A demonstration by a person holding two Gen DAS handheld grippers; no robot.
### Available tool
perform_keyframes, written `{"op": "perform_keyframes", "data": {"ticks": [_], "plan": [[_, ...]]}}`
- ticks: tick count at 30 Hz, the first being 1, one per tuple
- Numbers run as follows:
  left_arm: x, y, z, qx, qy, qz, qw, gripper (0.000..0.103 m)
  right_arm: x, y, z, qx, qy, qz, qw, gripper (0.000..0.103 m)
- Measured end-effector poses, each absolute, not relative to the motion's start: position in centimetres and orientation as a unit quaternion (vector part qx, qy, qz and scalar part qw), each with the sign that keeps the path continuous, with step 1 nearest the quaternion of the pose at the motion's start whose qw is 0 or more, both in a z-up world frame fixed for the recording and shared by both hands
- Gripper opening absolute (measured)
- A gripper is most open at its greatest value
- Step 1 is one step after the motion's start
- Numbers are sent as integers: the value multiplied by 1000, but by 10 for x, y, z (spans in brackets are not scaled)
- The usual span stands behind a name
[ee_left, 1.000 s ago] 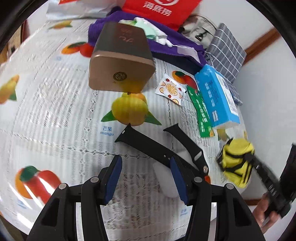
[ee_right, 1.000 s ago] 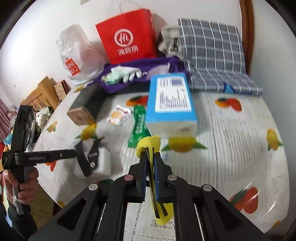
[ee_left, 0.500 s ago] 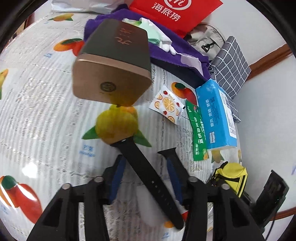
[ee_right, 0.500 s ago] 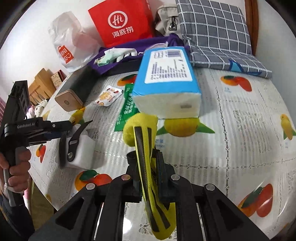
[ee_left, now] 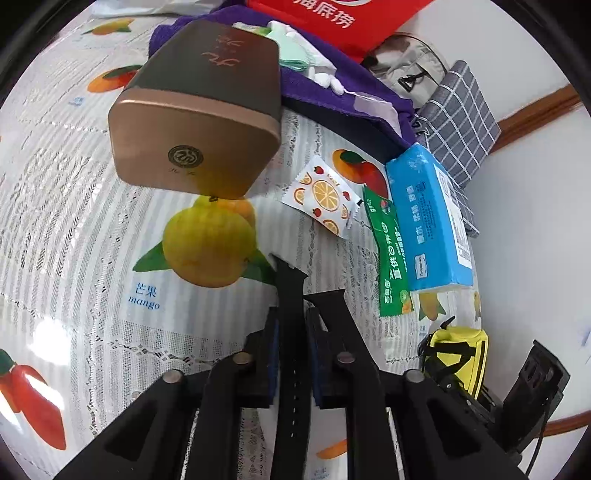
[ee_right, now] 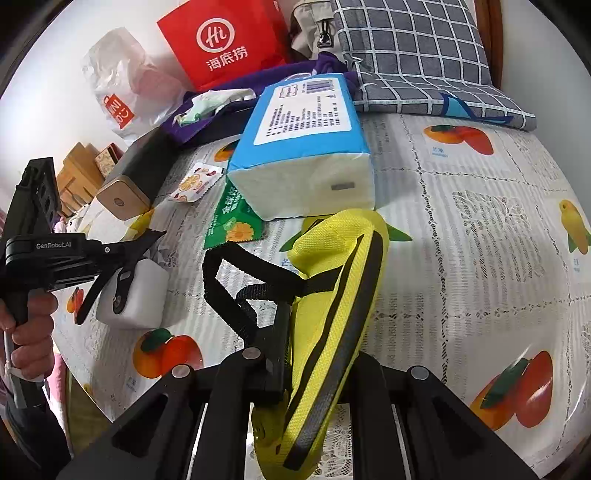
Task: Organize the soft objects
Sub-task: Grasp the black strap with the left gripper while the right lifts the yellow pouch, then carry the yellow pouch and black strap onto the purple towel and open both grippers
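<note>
Black strap (ee_left: 291, 332) pinched in left tongs (ee_left: 291, 325); yellow pouch (ee_right: 332, 295) in right tongs (ee_right: 317, 354).

In the right wrist view the yellow pouch (ee_right: 332, 314) covers the right-hand finger of the right gripper (ee_right: 314, 369), and its lower end runs off at 6 o'clock. At 9 o'clock, the hand (ee_right: 31, 332) is cut by the edge. The red bag (ee_left: 343, 22) is cropped at 12 o'clock in the left wrist view.
</note>
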State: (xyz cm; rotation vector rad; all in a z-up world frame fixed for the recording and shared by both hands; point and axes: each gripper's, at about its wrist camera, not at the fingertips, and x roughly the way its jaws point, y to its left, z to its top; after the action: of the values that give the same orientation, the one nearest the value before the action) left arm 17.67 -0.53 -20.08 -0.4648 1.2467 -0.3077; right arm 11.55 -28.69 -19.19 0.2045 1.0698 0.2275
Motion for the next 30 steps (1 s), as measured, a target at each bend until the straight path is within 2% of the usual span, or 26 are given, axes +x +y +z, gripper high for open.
{"op": "perform_keyframes", "data": {"ticks": [12,18,25,30], "plan": [[158,27,-175,-188,545,-108,810,4,103,-286,-179,89,492,95,861,7],[151,46,-183,-134,553,-38,821,4,99,-283,-179,81,495,85,861,7],[150,32,-194,-66,547,-18,834,4,98,-281,-183,74,506,79,856,7],[151,34,-191,-67,542,-27,837,4,97,-278,-180,69,501,79,859,7]]}}
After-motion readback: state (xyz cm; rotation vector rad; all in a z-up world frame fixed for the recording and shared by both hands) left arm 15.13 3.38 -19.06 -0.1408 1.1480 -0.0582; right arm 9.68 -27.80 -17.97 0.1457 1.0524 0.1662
